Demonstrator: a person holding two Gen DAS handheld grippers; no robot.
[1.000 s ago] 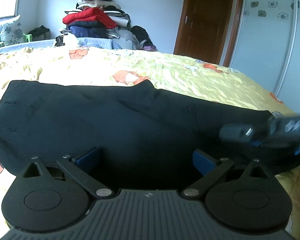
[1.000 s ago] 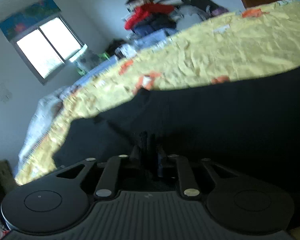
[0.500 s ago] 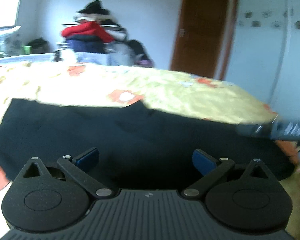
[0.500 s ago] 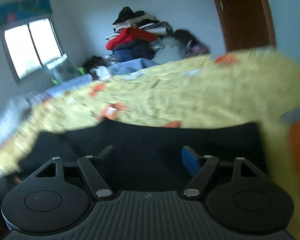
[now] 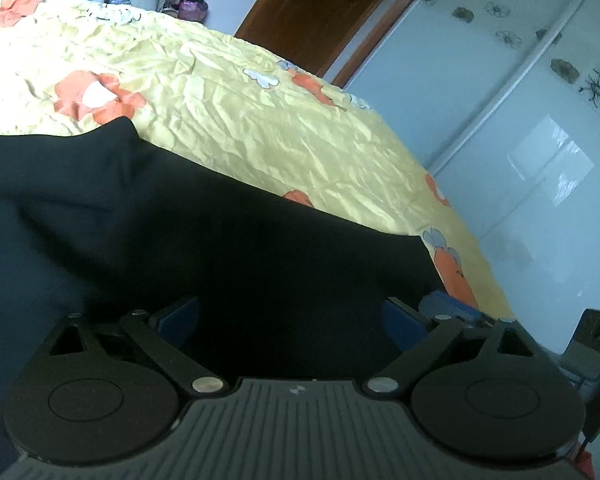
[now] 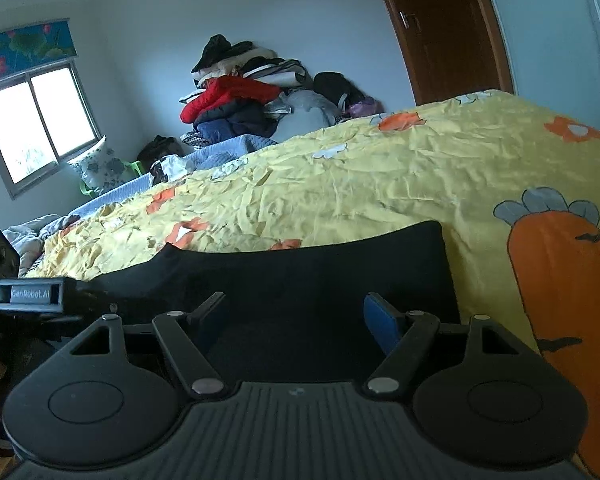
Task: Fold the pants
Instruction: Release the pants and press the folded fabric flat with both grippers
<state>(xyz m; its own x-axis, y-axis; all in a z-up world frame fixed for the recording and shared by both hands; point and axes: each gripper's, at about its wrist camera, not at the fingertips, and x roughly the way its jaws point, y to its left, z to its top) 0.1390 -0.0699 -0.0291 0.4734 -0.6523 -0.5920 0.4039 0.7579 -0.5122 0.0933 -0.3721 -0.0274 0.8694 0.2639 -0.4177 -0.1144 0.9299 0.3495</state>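
Black pants [image 5: 228, 240] lie flat on the yellow flowered bedspread [image 5: 260, 120]. My left gripper [image 5: 292, 316] is open, low over the pants near their right end, with blue pads [image 5: 178, 316] apart. My right gripper [image 6: 296, 316] is open over the same right end of the pants [image 6: 300, 272], whose edge stops near the bed's right side. The left gripper's body [image 6: 32, 294] shows at the left edge of the right wrist view.
A pile of clothes [image 6: 252, 92] sits at the far end of the bed. A brown door [image 6: 440, 28] and a white wardrobe [image 5: 520, 100] stand to the right. A window [image 6: 36, 128] is at the left.
My right gripper has opened and swung right to the end of the pants. My left gripper has turned right and tilted, staying open over the pants.
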